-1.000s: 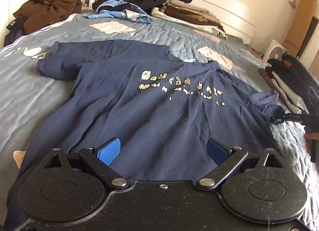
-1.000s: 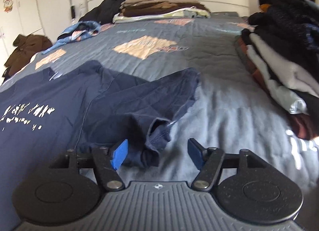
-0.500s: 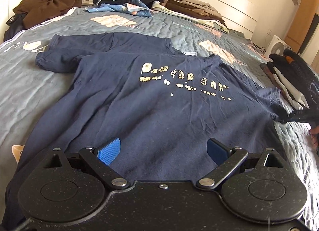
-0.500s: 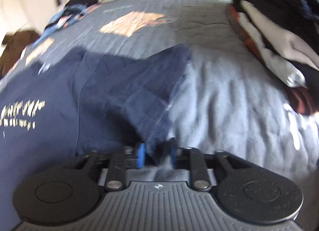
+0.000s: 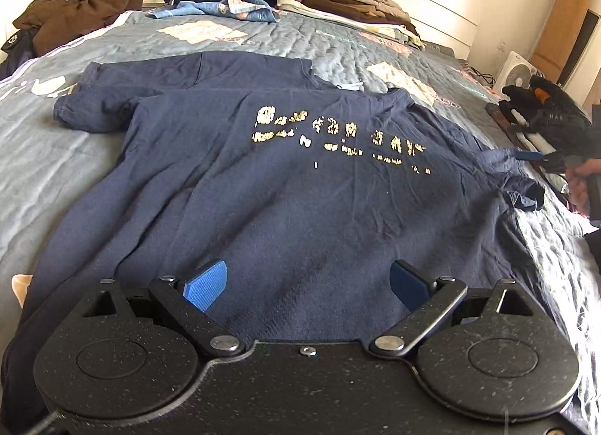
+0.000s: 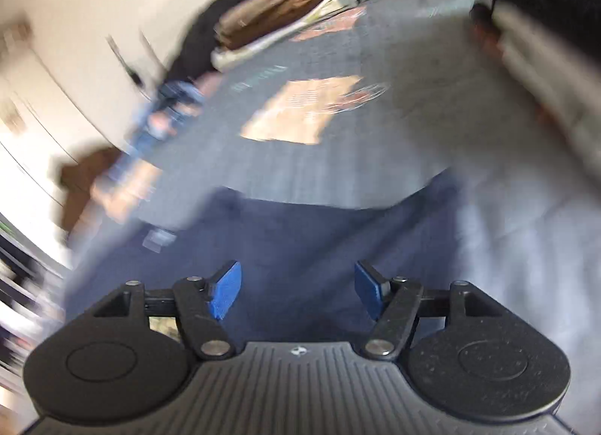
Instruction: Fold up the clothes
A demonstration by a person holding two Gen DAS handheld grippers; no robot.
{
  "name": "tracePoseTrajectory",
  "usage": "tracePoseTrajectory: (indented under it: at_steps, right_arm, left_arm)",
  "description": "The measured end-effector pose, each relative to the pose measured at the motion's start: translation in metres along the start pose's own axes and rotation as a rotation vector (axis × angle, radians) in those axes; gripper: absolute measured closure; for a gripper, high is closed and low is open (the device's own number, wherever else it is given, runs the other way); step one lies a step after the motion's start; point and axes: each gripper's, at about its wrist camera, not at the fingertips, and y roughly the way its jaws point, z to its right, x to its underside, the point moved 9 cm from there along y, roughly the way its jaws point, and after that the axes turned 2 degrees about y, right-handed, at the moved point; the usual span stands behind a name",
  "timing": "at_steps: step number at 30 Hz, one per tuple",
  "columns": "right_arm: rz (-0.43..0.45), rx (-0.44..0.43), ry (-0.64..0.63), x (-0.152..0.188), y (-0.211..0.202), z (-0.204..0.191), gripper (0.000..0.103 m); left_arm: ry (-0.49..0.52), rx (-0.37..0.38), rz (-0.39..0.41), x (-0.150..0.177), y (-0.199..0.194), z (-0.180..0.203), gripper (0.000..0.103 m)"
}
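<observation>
One navy T-shirt (image 5: 285,187) lies flat, print up, across the middle of the frame on a grey-blue bed (image 5: 49,157). The left gripper (image 5: 310,283) hovers over its lower hem, jaws wide apart and empty. The right gripper (image 6: 298,294), in a badly blurred view, is also spread open, holding nothing, above navy cloth. The sleeve (image 5: 520,187) at centre right looks bunched; folding over it would likely trap a crease. Two grippers, one shirt, three clothing piles along the top and right edges.
</observation>
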Motion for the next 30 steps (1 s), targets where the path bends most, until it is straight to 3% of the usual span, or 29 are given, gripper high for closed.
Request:
tracePoseTrajectory:
  at_steps: [2, 4, 7, 9, 13, 17, 20, 21, 23, 26, 29, 30]
  right_arm:
    - [-0.028, -0.129, 0.085, 0.009, 0.014, 0.001, 0.035]
    - [-0.029, -0.131, 0.112, 0.016, 0.031, 0.009, 0.031]
    - [-0.041, -0.069, 0.18, 0.028, 0.048, 0.039, 0.037]
    - [-0.005, -0.055, 0.194, 0.026, 0.036, 0.053, 0.052]
    - [0.064, 0.066, 0.201, 0.011, 0.006, 0.08, 0.055]
    - [0.17, 0.108, 0.149, -0.009, -0.017, 0.071, 0.033]
    - [0.212, -0.042, 0.119, -0.025, -0.011, 0.029, 0.023]
    - [0.187, -0.066, 0.093, -0.025, -0.002, 0.017, 0.019]
    - [0.122, -0.09, 0.049, -0.023, 0.021, -0.004, 0.018]
    - [0.037, -0.044, 0.077, -0.01, 0.064, -0.002, 0.018]
    - [0.043, 0.036, 0.108, 0.003, 0.08, 0.021, 0.022]
    - [0.061, 0.019, 0.126, 0.001, 0.082, 0.024, 0.024]
  left_arm:
    - [0.001, -0.004, -0.005, 0.001, 0.001, 0.0, 0.01]
    - [0.006, -0.002, -0.006, 0.002, 0.001, 0.001, 0.009]
    - [0.029, -0.007, -0.011, 0.004, 0.003, 0.003, 0.009]
    - [0.036, -0.009, -0.017, 0.006, 0.005, 0.003, 0.009]
    - [0.039, 0.001, -0.02, 0.007, 0.004, 0.004, 0.01]
    - [0.045, 0.003, -0.015, 0.008, 0.003, 0.006, 0.01]
    - [0.051, -0.003, -0.015, 0.008, 0.004, 0.007, 0.01]
    - [0.053, -0.005, -0.015, 0.008, 0.004, 0.008, 0.01]
    - [0.057, -0.008, -0.013, 0.008, 0.004, 0.008, 0.009]
    - [0.054, -0.013, -0.018, 0.008, 0.007, 0.006, 0.009]
    - [0.043, -0.016, -0.024, 0.008, 0.009, 0.003, 0.009]
    - [0.041, -0.014, -0.024, 0.007, 0.009, 0.003, 0.009]
